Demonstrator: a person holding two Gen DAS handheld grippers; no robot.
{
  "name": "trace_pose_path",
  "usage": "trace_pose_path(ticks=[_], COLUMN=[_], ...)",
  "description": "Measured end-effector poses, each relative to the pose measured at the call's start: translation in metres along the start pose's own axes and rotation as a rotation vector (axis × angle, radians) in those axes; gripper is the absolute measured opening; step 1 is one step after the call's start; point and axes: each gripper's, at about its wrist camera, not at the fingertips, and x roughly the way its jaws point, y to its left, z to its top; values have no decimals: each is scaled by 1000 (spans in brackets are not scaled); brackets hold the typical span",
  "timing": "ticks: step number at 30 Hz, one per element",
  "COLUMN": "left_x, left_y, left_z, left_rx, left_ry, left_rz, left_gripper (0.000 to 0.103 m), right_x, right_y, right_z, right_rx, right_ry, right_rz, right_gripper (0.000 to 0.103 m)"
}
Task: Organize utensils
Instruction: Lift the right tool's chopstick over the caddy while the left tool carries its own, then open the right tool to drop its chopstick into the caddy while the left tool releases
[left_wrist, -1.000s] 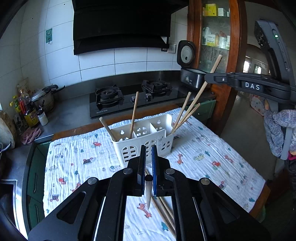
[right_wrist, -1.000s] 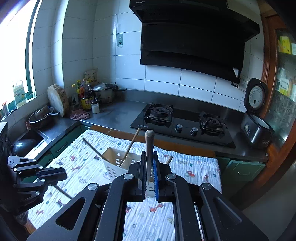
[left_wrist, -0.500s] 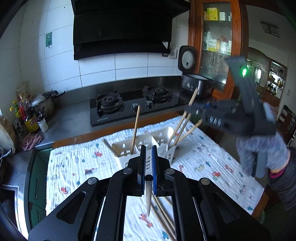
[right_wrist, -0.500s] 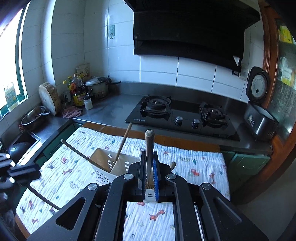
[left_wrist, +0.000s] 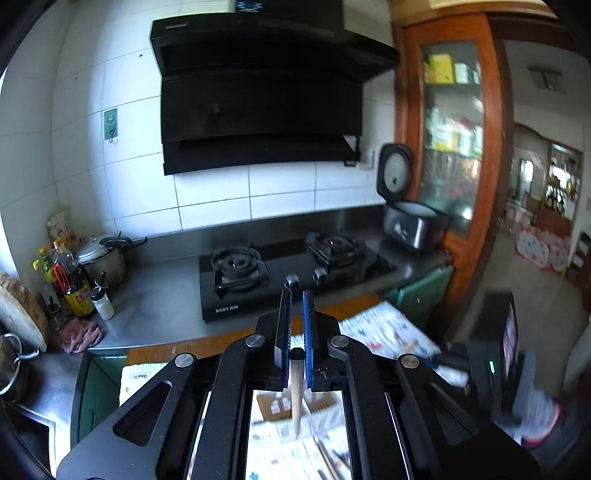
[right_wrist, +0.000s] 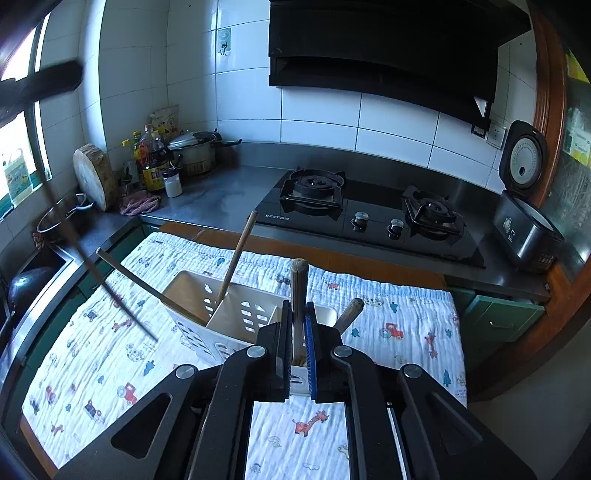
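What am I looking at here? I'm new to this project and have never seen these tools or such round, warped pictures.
There is no robot. A person holds a two-finger gripper in each hand, and a fisheye camera on each looks forward along its fingers, hence the warping.

In the left view, the left gripper is shut on a wooden chopstick hanging down, high above the table.

In the right view, the right gripper is shut on another chopstick, upright over a white caddy. The caddy stands on a printed cloth and already holds several chopsticks. Behind is a stove.
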Motion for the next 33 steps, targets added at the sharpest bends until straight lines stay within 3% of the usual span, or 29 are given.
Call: trace_pose_path(ticks=[7, 13, 23, 26, 28, 30, 33], left_x=[23, 53, 80, 77, 70, 60, 39], left_y=[16, 31, 38, 39, 39, 36, 31], left_z=[13, -13, -46, -47, -47, -46, -46], left_rx=[-53, -107, -114, -116, -114, -103, -86], left_ry=[-53, 29, 134, 133, 120, 99, 66], left_rz=[52, 30, 35, 36, 39, 57, 65], left_gripper=[5, 5, 7, 8, 12, 34, 39], right_x=[7, 14, 15, 9, 2, -9, -29], right_y=[-3, -3, -2, -1, -1, -1, 0], right_z=[-4, -10, -10, -8, -7, -6, -7], right_rx=[-7, -7, 0, -2, -4, -4, -7], right_ry=[10, 24, 17, 1, -17, -42, -82], right_rz=[3, 7, 3, -1, -7, -19, -31], right_gripper=[7, 7, 7, 17, 22, 28, 32])
